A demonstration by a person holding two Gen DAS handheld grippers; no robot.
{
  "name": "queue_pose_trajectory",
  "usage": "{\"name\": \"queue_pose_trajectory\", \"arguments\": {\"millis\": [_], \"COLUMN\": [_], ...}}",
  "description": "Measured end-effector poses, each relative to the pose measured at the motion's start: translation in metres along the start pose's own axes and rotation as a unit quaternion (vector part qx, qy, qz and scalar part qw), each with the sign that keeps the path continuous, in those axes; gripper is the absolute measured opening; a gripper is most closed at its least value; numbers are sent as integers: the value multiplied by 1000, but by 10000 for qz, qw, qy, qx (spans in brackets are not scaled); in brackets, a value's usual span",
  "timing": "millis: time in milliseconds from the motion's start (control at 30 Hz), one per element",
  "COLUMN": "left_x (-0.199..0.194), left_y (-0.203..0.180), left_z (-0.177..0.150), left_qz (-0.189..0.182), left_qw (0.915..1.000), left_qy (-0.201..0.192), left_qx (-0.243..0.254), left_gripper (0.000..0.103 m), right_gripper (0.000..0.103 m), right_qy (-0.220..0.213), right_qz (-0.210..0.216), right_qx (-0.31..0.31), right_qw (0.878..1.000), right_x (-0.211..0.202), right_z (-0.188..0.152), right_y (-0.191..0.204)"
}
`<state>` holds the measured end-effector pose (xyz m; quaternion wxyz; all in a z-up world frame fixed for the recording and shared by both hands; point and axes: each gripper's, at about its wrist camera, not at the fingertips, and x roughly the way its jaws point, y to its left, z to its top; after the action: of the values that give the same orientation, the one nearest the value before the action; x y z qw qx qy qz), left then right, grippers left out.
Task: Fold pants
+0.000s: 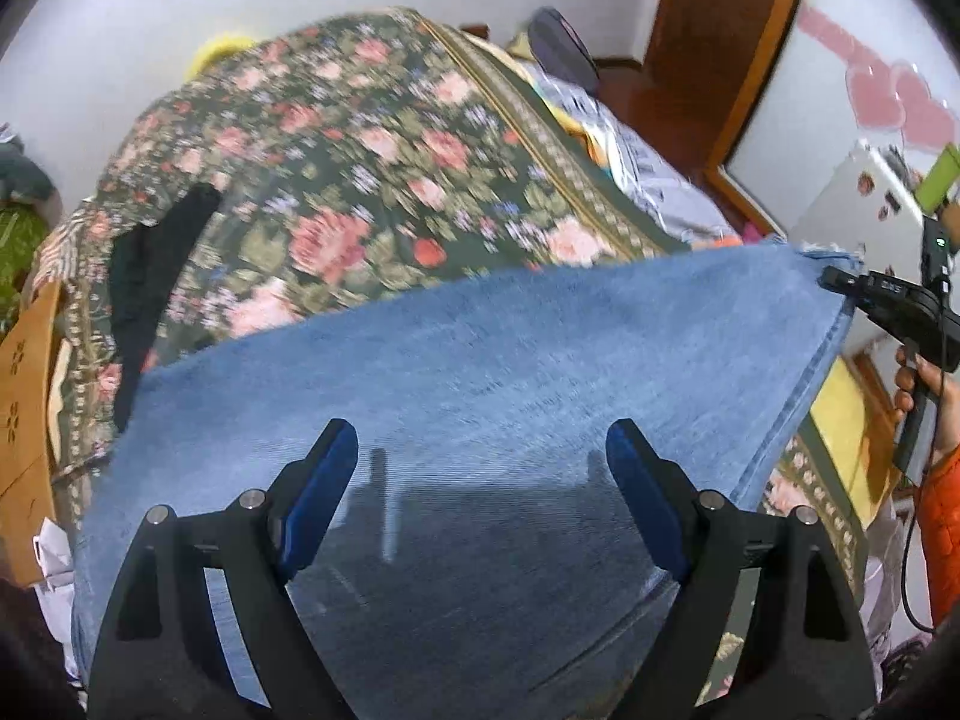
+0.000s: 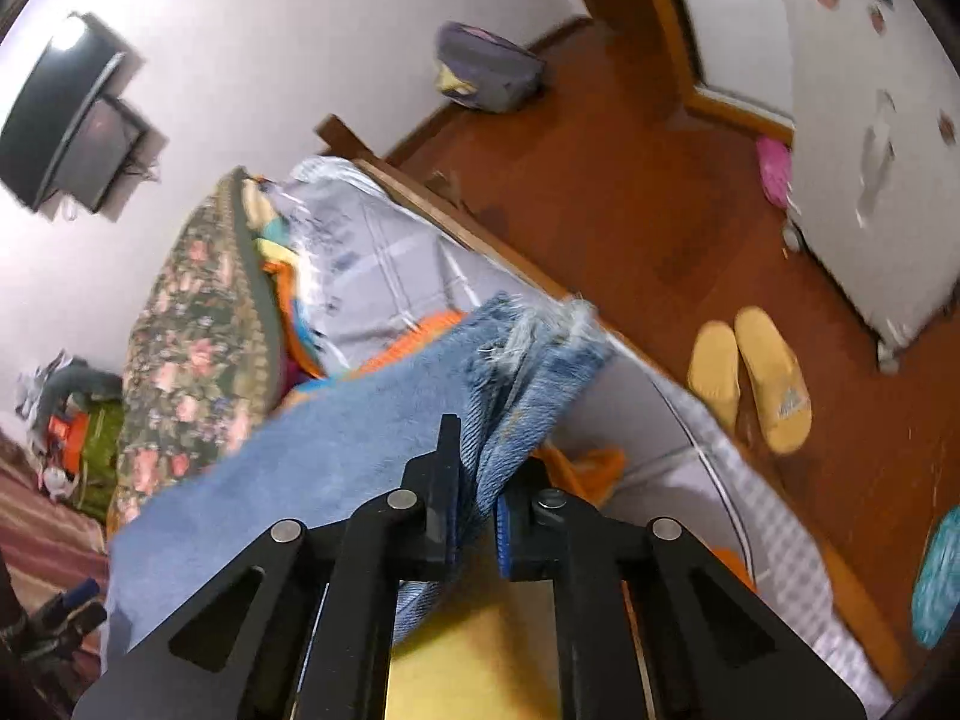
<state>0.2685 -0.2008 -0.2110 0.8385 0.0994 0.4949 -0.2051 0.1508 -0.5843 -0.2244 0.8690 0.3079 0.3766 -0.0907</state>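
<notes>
The blue denim pants [image 1: 480, 372] lie across the floral bedspread [image 1: 360, 138], stretched out towards the right. My left gripper [image 1: 480, 462] is open and hovers just above the denim, with its blue-padded fingers [image 1: 327, 480] spread wide. My right gripper [image 2: 480, 474] is shut on the frayed hem end of the pants [image 2: 528, 372] and holds it lifted at the bed's edge. It also shows in the left wrist view [image 1: 840, 285], at the far right corner of the denim.
A dark garment [image 1: 156, 264] lies on the bedspread at the left. A wooden bed frame [image 2: 456, 222], a red-brown floor [image 2: 630, 180], yellow slippers [image 2: 750, 378], a white fridge [image 2: 870, 150] and a bag [image 2: 486, 69] lie to the right.
</notes>
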Motion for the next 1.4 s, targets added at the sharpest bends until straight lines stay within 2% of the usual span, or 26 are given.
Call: {"name": "queue_pose_trajectory", "arguments": {"millis": [133, 267, 333, 433, 633, 833, 1033, 1167, 1267, 1400], "left_x": [-30, -59, -72, -90, -120, -136, -141, -139, -137, -131], "left_y": [19, 36, 48, 66, 106, 139, 163, 170, 171, 171], "left_z": [-1, -8, -14, -23, -46, -70, -92, -102, -105, -106], "left_qz": [86, 256, 387, 513, 709, 831, 938, 993, 1016, 1020], "left_qw": [9989, 9965, 9946, 9918, 9856, 9803, 9767, 9758, 9758, 9768], "left_qy": [-388, -731, -878, -1045, -1302, -1378, -1313, -1239, -1186, -1090], "left_qx": [-250, -319, -386, -521, -814, -1149, -1418, -1501, -1532, -1538], "left_gripper": [85, 85, 85, 85, 85, 86, 86, 86, 86, 86], "right_gripper": [7, 7, 7, 7, 7, 7, 7, 7, 7, 11], "right_qy": [-442, -802, -856, -952, -840, -344, 631, 1324, 1716, 2092], "right_qz": [380, 867, 1259, 1625, 2239, 2654, 2826, 2659, 2488, 2353], "right_qx": [-427, -1010, -1242, -1532, -2150, -2719, -3206, -3590, -3765, -3854], "right_qw": [9974, 9879, 9805, 9701, 9469, 9244, 9018, 8848, 8757, 8674], "right_x": [-36, -68, -82, -92, -85, -52, -2, 35, 54, 62], "right_z": [14, 20, 20, 14, -9, -53, -116, -167, -193, -211], "right_y": [41, 101, 134, 176, 263, 331, 364, 371, 370, 365]}}
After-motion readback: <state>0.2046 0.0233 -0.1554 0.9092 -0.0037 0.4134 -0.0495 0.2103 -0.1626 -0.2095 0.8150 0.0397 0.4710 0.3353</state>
